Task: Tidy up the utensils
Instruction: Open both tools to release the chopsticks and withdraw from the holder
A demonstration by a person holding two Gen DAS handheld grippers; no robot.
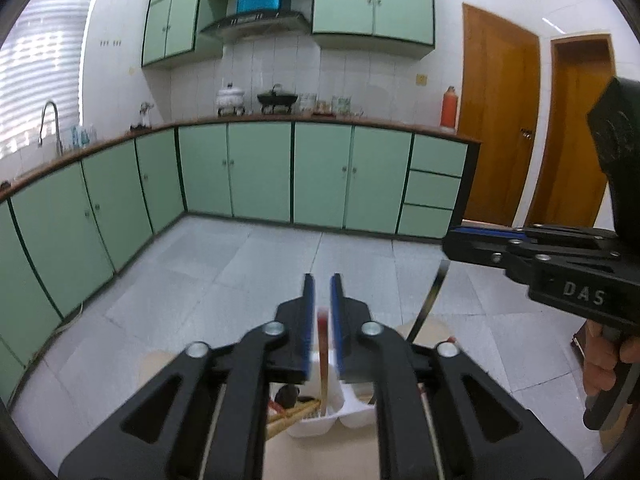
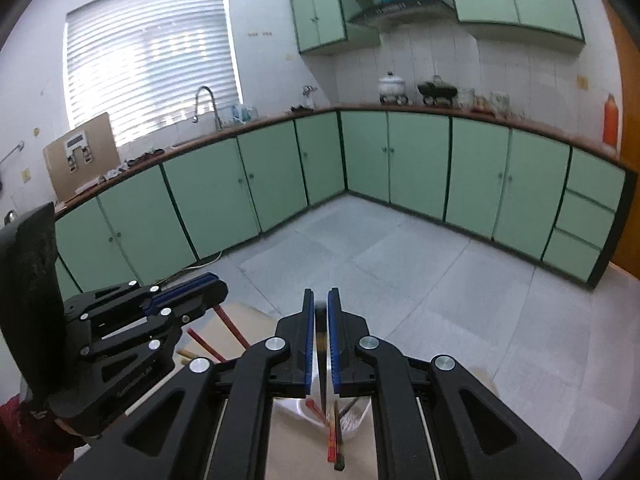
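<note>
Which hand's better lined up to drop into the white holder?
Left, likely: its red-tipped chopstick runs straight down into the white holder; the right gripper's dark utensil hangs tilted, off to the side.

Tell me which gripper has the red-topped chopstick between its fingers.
The left gripper: its fingers flank a red-topped wooden chopstick, while the right gripper's flank a thin black stick.

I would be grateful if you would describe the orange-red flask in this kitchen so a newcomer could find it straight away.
Follow the long wooden countertop above the green cabinets to its end nearest the brown doors. There, over the stack of three drawers, stands the orange-red flask, upright and alone. It is the only tall, bright orange item there; the pots on the stove are white and black.
</note>
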